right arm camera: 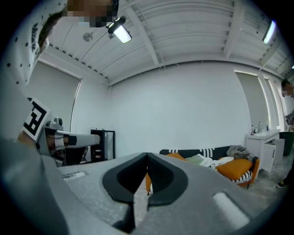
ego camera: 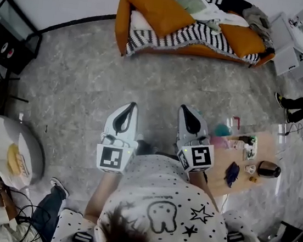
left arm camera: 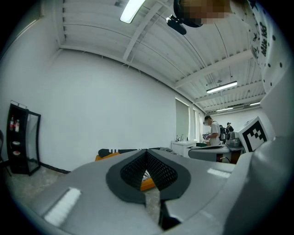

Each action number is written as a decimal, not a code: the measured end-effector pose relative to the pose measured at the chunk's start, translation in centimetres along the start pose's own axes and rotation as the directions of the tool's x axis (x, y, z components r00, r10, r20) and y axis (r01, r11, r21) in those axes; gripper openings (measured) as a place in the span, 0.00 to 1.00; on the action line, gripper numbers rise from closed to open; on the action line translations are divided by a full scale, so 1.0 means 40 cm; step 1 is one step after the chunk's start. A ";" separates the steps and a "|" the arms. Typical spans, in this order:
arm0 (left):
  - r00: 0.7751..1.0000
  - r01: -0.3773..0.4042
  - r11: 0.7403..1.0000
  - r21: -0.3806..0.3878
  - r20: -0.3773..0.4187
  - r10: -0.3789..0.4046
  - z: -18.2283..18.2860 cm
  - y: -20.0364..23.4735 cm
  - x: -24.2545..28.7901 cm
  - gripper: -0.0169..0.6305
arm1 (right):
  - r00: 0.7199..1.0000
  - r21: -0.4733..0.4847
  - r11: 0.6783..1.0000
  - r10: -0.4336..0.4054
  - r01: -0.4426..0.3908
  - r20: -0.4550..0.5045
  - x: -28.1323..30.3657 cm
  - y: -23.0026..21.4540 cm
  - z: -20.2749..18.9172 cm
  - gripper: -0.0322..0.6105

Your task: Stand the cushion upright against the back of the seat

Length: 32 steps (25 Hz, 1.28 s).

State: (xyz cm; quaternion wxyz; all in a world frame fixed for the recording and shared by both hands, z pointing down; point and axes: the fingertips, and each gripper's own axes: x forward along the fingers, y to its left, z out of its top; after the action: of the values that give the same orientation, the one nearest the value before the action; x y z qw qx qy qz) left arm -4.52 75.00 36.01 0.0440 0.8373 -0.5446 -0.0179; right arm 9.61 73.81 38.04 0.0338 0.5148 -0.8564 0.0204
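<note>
Left claw [ego camera: 130, 106]: shut tight, tips touching, nothing in it. It points level, toward the sofa.
Right claw [ego camera: 188, 110]: shut tight too, and empty. It is just beside the left claw.
Claws: two, side by side, over the floor [ego camera: 79, 80].
Floor: grey. It lies bare between the claws and the sofa.
Sofa [ego camera: 122, 20]: one, orange, by the far wall, well apart from both claws.
Cushions: two, both orange. The big cushion [ego camera: 161, 9] is at the left end of the seat. The small cushion [ego camera: 241, 40] is at the right end. I cannot tell if either one leans on the back.
Blanket [ego camera: 168, 36]: one, with black and white stripes, spread on the seat under the cushions.
Cloths [ego camera: 202, 8]: a pale heap between the two cushions.
Table [ego camera: 243, 182]: one, wood, to the right of the right claw, with small things on it.
Shelf [ego camera: 8, 32]: one, black, at the far left by the wall.
Shirt [ego camera: 168, 203]: white with dots, on the person holding the claws.
</note>
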 end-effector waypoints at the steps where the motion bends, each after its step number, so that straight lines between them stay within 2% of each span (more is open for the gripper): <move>1: 1.000 0.001 1.000 0.009 0.005 -0.001 -0.003 0.016 0.007 0.02 | 1.000 0.004 1.000 -0.007 0.007 0.003 0.013 -0.001 0.001 0.05; 6: 1.000 0.002 1.000 0.027 0.021 -0.003 -0.006 0.055 0.023 0.02 | 1.000 0.021 1.000 -0.015 0.016 -0.014 0.051 0.001 -0.020 0.05; 9: 1.000 -0.004 1.000 0.013 0.025 0.003 -0.005 0.079 0.022 0.02 | 1.000 0.022 1.000 -0.015 0.016 -0.014 0.071 0.014 -0.026 0.05; 17: 1.000 0.001 0.999 -0.038 -0.026 -0.002 -0.018 0.110 0.018 0.02 | 0.999 0.007 1.000 -0.027 0.028 -0.025 0.100 0.031 -0.029 0.05; 24: 0.999 0.009 0.998 -0.067 -0.044 -0.012 -0.044 0.108 0.043 0.02 | 0.999 0.000 0.999 -0.042 0.042 -0.028 0.105 0.004 -0.030 0.05; 32: 0.999 -0.006 0.998 -0.065 -0.046 0.003 -0.039 0.103 0.115 0.02 | 0.999 0.017 0.999 -0.027 0.028 -0.041 0.140 -0.052 -0.041 0.05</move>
State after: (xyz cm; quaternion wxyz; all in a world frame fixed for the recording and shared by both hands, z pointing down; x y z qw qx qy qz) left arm -6.31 69.23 38.03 0.0840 0.8345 -0.5444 -0.0164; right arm 8.89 68.02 40.13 0.0471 0.5262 -0.8482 0.0382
